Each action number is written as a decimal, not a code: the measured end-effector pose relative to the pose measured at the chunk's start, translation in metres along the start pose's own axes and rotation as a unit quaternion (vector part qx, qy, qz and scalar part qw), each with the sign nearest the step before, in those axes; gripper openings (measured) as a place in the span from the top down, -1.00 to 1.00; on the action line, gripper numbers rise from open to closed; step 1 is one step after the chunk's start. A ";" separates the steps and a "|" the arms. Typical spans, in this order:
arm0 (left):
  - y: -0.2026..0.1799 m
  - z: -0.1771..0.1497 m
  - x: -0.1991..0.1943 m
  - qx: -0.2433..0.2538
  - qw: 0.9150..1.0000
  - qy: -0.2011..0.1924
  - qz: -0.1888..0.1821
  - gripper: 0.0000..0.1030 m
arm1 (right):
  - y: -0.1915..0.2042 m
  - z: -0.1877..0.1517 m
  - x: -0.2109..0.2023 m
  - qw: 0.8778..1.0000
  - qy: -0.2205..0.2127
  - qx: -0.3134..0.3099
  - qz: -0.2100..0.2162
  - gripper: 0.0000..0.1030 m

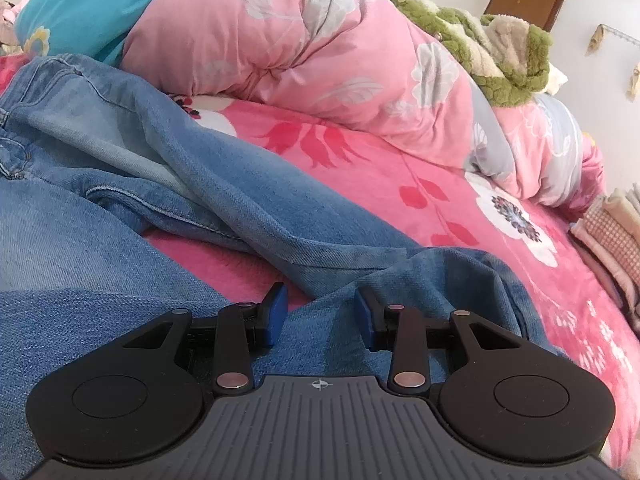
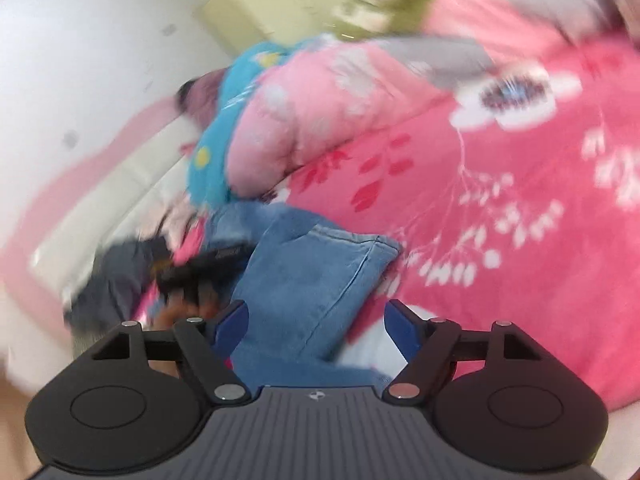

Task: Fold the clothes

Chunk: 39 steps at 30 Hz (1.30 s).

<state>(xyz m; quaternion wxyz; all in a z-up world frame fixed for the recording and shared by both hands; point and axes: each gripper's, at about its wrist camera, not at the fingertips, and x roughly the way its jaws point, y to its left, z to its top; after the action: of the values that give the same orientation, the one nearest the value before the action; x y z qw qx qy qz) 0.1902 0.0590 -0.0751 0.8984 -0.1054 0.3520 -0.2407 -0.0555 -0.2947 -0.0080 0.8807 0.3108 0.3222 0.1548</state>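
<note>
A pair of blue jeans (image 1: 132,184) lies spread on the pink flowered bedsheet (image 1: 360,168), waistband at the far left and legs running toward me, one leg crossed over the other. My left gripper (image 1: 320,308) is open just above the denim near the leg ends, with nothing between its blue pads. In the blurred right wrist view my right gripper (image 2: 316,320) is open over a folded jeans leg end (image 2: 316,272). The other gripper and a hand (image 2: 188,280) show dimly to the left of it.
A rolled pink floral quilt (image 1: 320,52) and a blue pillow (image 1: 80,4) lie along the back of the bed. A green fleece blanket (image 1: 500,52) tops the quilt. Folded checked cloth (image 1: 612,236) sits at the right edge. A dark garment (image 2: 108,280) lies near the bed's edge.
</note>
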 end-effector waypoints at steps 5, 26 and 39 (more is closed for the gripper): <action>-0.001 -0.001 0.001 0.004 1.000 0.000 0.003 0.30 | -0.034 -0.002 0.068 0.993 0.038 0.107 -0.021 -0.28; -0.002 -0.003 0.001 0.009 1.000 -0.004 0.006 0.29 | -0.021 0.073 0.038 0.981 -0.186 0.048 0.023 0.97; -0.002 0.000 0.003 0.011 1.000 -0.003 0.003 0.26 | -0.103 0.213 0.026 0.954 -0.284 0.043 -0.083 0.97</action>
<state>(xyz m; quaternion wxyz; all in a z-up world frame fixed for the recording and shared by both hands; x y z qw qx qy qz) 0.1914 0.0562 -0.0765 0.9013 -0.0950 0.3469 -0.2415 0.1126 -0.4557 0.0411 0.9314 0.3518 0.0897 -0.0276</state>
